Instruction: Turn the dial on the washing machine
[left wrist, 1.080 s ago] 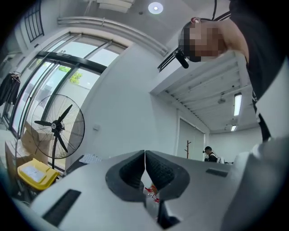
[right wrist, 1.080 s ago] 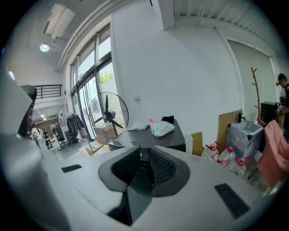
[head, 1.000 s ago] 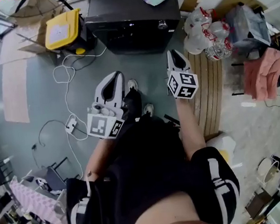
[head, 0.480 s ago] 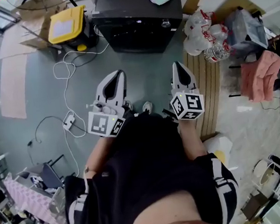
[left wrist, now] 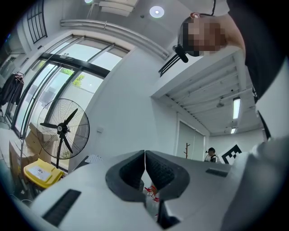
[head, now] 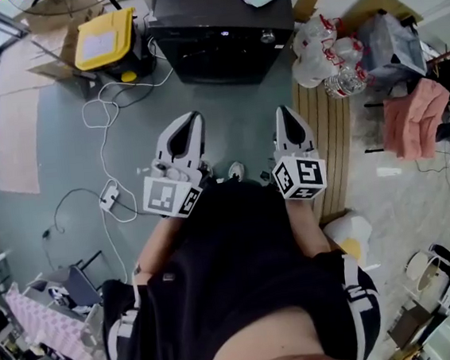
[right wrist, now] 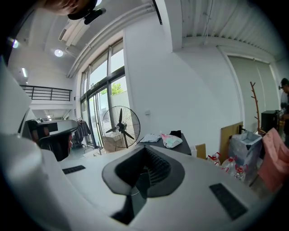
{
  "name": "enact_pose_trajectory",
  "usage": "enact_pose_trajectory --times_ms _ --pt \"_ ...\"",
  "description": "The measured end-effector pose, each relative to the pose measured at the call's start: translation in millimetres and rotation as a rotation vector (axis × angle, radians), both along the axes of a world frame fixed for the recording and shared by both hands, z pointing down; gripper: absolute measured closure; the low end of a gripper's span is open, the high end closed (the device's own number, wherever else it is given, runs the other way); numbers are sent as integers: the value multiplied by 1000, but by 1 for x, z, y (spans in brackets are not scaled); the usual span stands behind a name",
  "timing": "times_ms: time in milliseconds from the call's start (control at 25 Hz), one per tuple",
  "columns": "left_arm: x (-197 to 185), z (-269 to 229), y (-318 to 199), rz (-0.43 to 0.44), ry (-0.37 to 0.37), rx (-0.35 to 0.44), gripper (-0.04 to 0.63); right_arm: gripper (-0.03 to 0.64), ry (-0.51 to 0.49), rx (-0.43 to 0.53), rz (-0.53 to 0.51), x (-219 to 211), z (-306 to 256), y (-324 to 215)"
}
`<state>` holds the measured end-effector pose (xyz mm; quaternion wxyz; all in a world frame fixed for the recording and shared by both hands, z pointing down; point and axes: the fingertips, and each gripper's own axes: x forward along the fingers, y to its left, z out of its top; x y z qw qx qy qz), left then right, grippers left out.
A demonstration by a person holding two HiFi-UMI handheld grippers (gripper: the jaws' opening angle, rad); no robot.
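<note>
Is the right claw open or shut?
Shut. The right claw has its dark pads meeting at the tips, with nothing between them.

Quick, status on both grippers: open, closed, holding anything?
Left gripper: jaws closed, nothing between them.
Right gripper: jaws closed, nothing between them.

floor [head: 58,153]: grey-green, bare at centre | 12 o'clock: black washing machine [head: 218,36] | 11 o'clock: yellow-lidded box [head: 102,40] | 9 o'clock: white power strip [head: 109,198], cable looped | 1 o'clock: water bottles [head: 325,51] | 3 o'clock: wooden slats [head: 333,144]
</note>
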<state>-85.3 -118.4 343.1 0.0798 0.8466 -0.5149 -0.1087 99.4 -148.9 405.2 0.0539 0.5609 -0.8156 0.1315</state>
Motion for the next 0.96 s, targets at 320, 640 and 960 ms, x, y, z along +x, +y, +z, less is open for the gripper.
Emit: enact_pose_trajectory --times_ms 320,640,960 --pt "-3 2 2 20 4 0 571 591 16 -5 10 -5 0 1" --pt "-11 2 3 16 6 -2 571 592 23 1 4 -13 -1 3" --pt "-17 1 0 14 11 1 571 592 13 -15 9 -16 1 -1"
